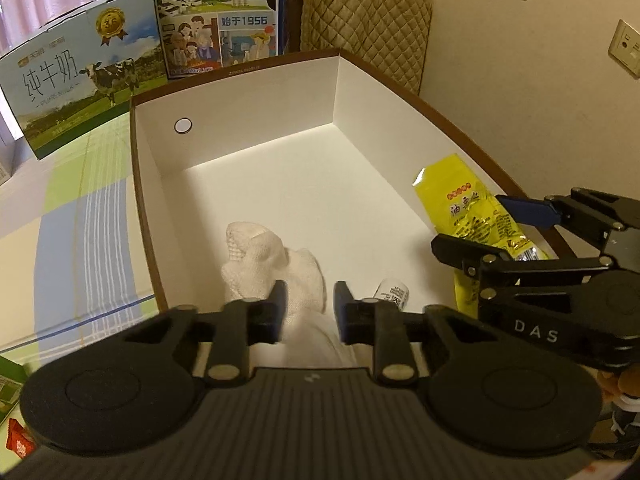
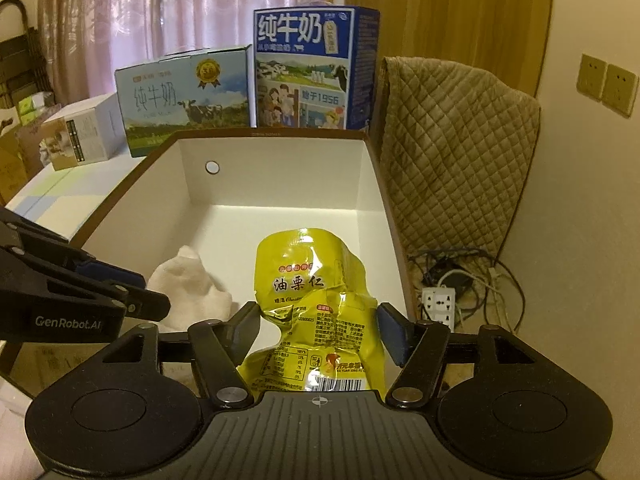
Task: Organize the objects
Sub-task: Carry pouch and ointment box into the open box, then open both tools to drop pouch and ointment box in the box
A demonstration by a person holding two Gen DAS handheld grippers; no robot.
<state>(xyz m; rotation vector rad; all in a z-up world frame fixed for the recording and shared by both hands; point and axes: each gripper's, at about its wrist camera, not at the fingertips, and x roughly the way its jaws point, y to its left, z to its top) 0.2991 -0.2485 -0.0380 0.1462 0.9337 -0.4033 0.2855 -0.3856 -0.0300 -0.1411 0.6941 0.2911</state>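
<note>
You are working over an open cardboard box (image 1: 240,92) with white inner walls, a brown rim and a small round hole in its far wall. It is standing on a table with a pale checked cloth (image 1: 80,208).

The white cloth (image 1: 276,268) is looking soft and knitted, bunched into a lump. It is lying on the box floor near the left wall, and its near end is running up between the fingers of your left gripper (image 1: 310,312). The jaws are pressing on this cloth, so the gripper is clamped on it. Just beside the cloth, on the right, a small white bottle (image 1: 392,292) is lying on the floor of the box.

The yellow snack bag (image 2: 316,300) is shiny and crumpled, with red and black Chinese print and a barcode at its near end. It is sitting inside the box near the right wall, between the fingers of your right gripper (image 2: 318,328). Its jaws are standing apart; the left pad is touching the bag's edge, but whether the right pad is touching it I cannot tell.

Both grippers are pointing forward and down into the near part of the box, side by side.

Behind the box two milk cartons are standing: a pale one with a cow (image 2: 184,100) and a blue one (image 2: 308,68). A quilted beige cover (image 2: 452,140) is hanging on the right.
</note>
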